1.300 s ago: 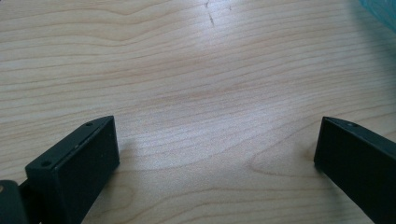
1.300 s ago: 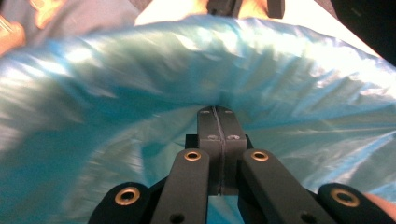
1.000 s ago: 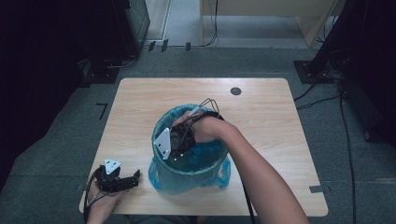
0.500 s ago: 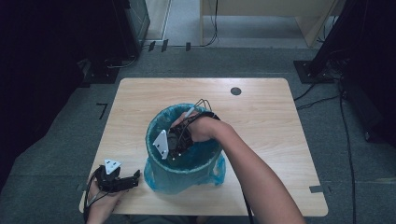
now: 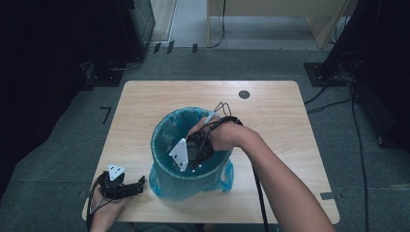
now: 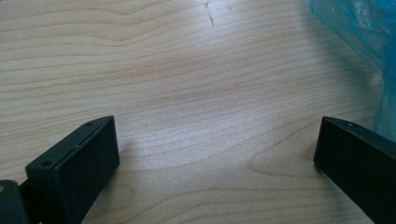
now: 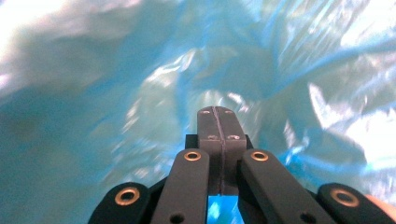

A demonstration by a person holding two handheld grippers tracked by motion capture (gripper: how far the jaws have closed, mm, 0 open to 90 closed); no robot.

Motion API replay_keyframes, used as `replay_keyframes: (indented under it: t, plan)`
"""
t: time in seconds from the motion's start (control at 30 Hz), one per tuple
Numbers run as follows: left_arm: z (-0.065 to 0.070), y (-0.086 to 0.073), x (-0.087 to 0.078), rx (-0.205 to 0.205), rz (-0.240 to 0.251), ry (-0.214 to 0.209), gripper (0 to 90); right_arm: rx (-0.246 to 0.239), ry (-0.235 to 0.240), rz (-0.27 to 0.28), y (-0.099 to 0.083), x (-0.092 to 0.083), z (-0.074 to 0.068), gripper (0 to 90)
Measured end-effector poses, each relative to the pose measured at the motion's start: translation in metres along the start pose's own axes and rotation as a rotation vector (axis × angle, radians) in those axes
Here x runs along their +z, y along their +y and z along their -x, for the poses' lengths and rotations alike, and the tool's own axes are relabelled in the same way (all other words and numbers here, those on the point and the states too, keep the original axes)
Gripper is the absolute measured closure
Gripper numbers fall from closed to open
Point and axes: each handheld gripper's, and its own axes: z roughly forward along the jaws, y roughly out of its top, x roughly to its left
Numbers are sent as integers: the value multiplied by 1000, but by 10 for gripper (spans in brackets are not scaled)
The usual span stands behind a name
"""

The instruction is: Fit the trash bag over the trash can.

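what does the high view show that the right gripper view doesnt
High view alone: the whole wooden table, the round bin standing on it, the left gripper resting near the table's front left corner, the person's right forearm reaching into the bin, and the grey floor with cables around.
Right gripper view alone: the right gripper from close up, its jaws pressed shut together with nothing visible between them.
Both: the blue bag lining the bin, with the right gripper inside it.

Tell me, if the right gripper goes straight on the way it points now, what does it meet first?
Most likely the blue bag lining the bin. The right gripper, jaws shut, points into the bin with only plastic film ahead. How far off the film is cannot be judged.
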Motion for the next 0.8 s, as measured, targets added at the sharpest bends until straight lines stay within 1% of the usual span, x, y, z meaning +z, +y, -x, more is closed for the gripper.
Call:
replay_keyframes:
  t: [0.23, 0.33, 0.37, 0.47, 0.53, 0.63, 0.7, 0.8]
  plan:
    - [0, 0, 0, 1, 0, 0, 0, 18, -24, -12, -13, -23, -16, 900]
    - [0, 0, 0, 1, 0, 0, 0, 33, -19, -23, -19, -32, -23, 900]
    - [0, 0, 0, 0, 0, 0, 0, 31, -14, -22, -21, -34, -24, 900]
    - [0, 0, 0, 1, 0, 0, 0, 54, -7, -27, -27, -42, -29, 900]
    - [0, 0, 0, 0, 0, 0, 0, 60, -2, -35, -31, -44, -31, 900]
    - [0, 0, 0, 0, 0, 0, 0, 65, 7, -87, -35, -41, -33, 900]
    - [0, 0, 0, 0, 0, 0, 0, 62, 5, -80, -36, -39, -32, 900]
    - [0, 0, 0, 1, 0, 0, 0, 63, 5, -96, -35, -37, -31, 900]
